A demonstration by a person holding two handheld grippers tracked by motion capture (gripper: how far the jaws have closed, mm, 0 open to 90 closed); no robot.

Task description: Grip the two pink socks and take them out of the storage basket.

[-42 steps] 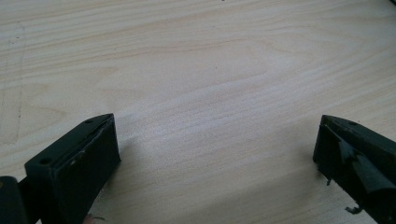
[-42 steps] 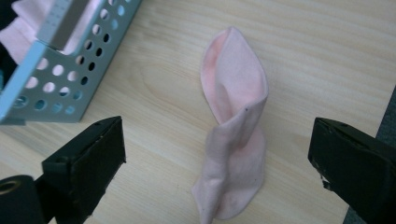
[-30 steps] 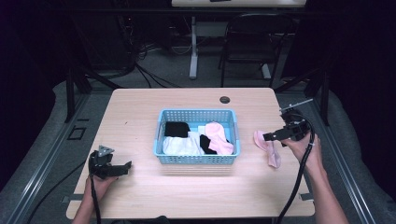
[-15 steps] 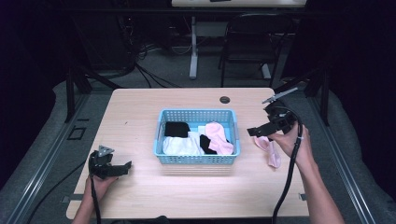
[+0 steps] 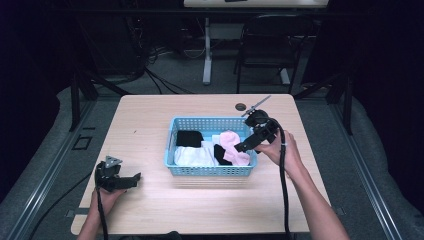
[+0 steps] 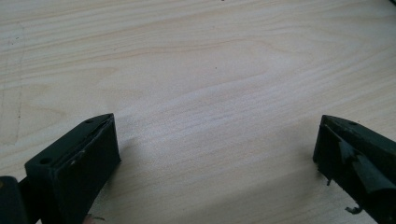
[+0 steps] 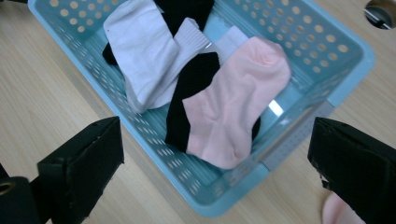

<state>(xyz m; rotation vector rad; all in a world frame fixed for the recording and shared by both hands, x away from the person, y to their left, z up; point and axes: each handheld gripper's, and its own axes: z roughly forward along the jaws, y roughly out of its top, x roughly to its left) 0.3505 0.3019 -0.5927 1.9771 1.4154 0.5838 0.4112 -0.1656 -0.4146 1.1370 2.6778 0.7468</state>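
The right claw (image 5: 241, 147) hangs over the right end of the light blue perforated plastic basket (image 5: 172, 141), which stands in the middle of the pale wooden worktop (image 5: 150, 115). Its two black jaws are spread wide and nothing is between them. In the right gripper view the claw (image 7: 215, 163) looks down on a pale pink sock (image 7: 233, 100) that lies inside the basket (image 7: 345, 56), at the end nearest to this claw. The pink sock rests partly on a black sock (image 7: 194, 77), and a white sock (image 7: 144, 51) lies beside them, toward the far end of the basket. In the high view the pink sock (image 5: 232, 145) is in the right part of the basket, the white sock (image 5: 192, 156) is along the near wall, and a black piece (image 5: 189, 137) is behind it.

At the lower right corner of the right gripper view a small piece of another pink fabric (image 7: 337, 212) lies on the worktop outside the basket; what it is I cannot tell.

The left claw (image 5: 131, 180) rests low near the front left corner of the worktop, well apart from the basket. Its jaws are also spread, and in the left gripper view the claw (image 6: 217, 158) has only bare wood between them.

A small dark round hole (image 5: 241, 106) is near the far edge of the worktop.
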